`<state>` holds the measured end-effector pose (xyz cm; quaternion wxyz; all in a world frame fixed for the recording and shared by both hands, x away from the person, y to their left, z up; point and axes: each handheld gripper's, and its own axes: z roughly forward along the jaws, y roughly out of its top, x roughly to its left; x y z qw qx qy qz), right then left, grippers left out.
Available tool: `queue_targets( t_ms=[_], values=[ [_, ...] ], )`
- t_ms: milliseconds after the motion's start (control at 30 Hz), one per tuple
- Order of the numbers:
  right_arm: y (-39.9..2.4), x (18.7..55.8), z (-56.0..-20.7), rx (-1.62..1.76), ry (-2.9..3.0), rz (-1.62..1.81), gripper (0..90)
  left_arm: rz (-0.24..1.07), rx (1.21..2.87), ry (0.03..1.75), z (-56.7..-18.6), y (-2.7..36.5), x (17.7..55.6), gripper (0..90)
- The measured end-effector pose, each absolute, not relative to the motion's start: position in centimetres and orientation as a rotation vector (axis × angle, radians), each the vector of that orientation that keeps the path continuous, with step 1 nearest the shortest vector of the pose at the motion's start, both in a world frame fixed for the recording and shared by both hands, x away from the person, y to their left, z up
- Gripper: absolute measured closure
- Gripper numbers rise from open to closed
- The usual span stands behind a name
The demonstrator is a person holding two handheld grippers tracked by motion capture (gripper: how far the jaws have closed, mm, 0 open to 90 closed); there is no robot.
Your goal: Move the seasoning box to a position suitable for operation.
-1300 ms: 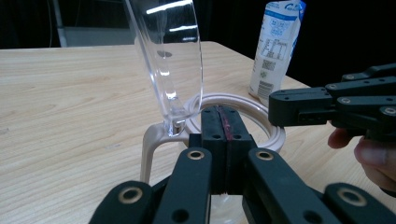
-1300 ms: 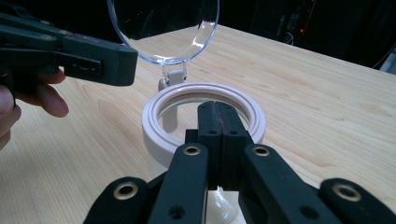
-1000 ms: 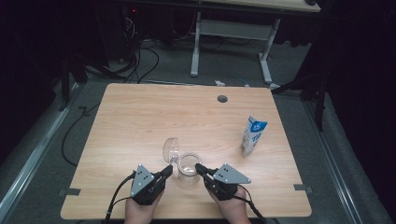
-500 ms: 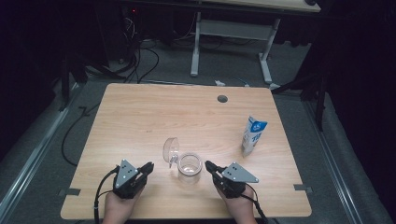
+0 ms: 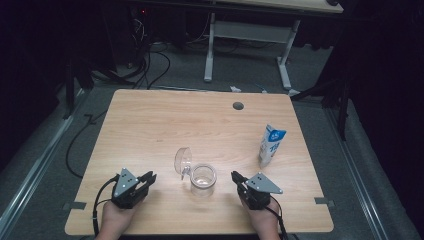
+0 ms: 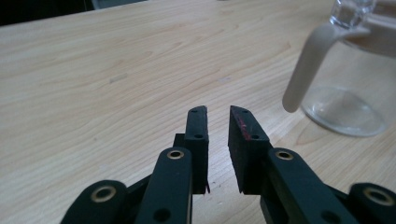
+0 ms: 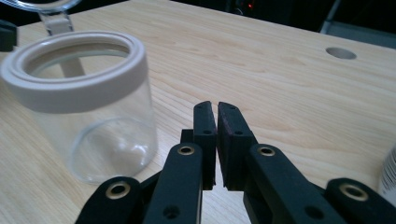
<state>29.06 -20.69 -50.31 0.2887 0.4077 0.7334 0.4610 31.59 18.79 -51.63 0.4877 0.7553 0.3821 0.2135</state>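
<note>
**Both claws off the jar, lid standing open**

Nearest the table's front edge, the person's two hands rest the grippers low over the light wooden table [image 5: 150, 125]. The left gripper [image 5: 146, 178] sits at the near left; its black jaws have just been opening and now stand a narrow gap apart, with nothing between them but bare wood in the left gripper view [image 6: 218, 114]. The right gripper [image 5: 234, 175] sits at the near right; its jaws are all but together, a thin slit between the pads, holding nothing [image 7: 215, 108].

Between the two, and clear of both, stands the clear glass jar with a pale grey rim [image 5: 203, 179], upright and empty. In the right gripper view it rises just left of the jaws [image 7: 88, 107]; in the left gripper view its pale clasp arm hangs down beside its glass base. Its hinged round clear lid [image 5: 183, 161] is tipped up at the jar's far left.

Farther back on the right stands a blue-and-white milk carton [image 5: 271, 145], well apart. Near the far edge is a round cable hole [image 5: 238, 106].
</note>
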Motion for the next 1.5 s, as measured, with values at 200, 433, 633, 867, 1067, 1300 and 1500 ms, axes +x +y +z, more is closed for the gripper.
queue_targets(
  t_ms=[200, 433, 633, 867, 1067, 1300, 1500],
  values=[
    [-21.8, 29.3, -50.7, 1.134, 1.935, 1.193, 86.2, 0.527, 1.826, 0.970, -51.7, 19.5, 31.3, 72.4],
    [-23.2, 29.5, -50.7, 1.169, 1.885, 1.160, 79.1, 0.532, 1.841, 0.963, -51.9, 18.8, 31.4, 67.7],
    [-24.6, 30.1, -50.9, 1.238, 1.835, 1.113, 67.3, 0.511, 1.844, 0.937, -52.0, 18.9, 31.3, 67.4],
    [-25.4, 30.6, -51.1, 1.283, 1.776, 1.041, 57.3, 0.494, 1.843, 0.920, -52.1, 18.7, 31.5, 67.7],
    [-26.3, 30.8, -51.0, 1.326, 1.732, 1.017, 55.4, 0.483, 1.843, 0.885, -52.1, 18.4, 31.2, 67.5],
    [-27.6, 31.5, -49.7, 1.354, 1.689, 0.980, 48.1, 0.478, 1.843, 0.866, -52.0, 18.3, 31.1, 66.9],
    [-27.9, 33.6, -48.7, 1.395, 1.651, 0.938, 38.2, 0.482, 1.836, 0.863, -52.0, 18.3, 31.0, 66.6]
  ],
)
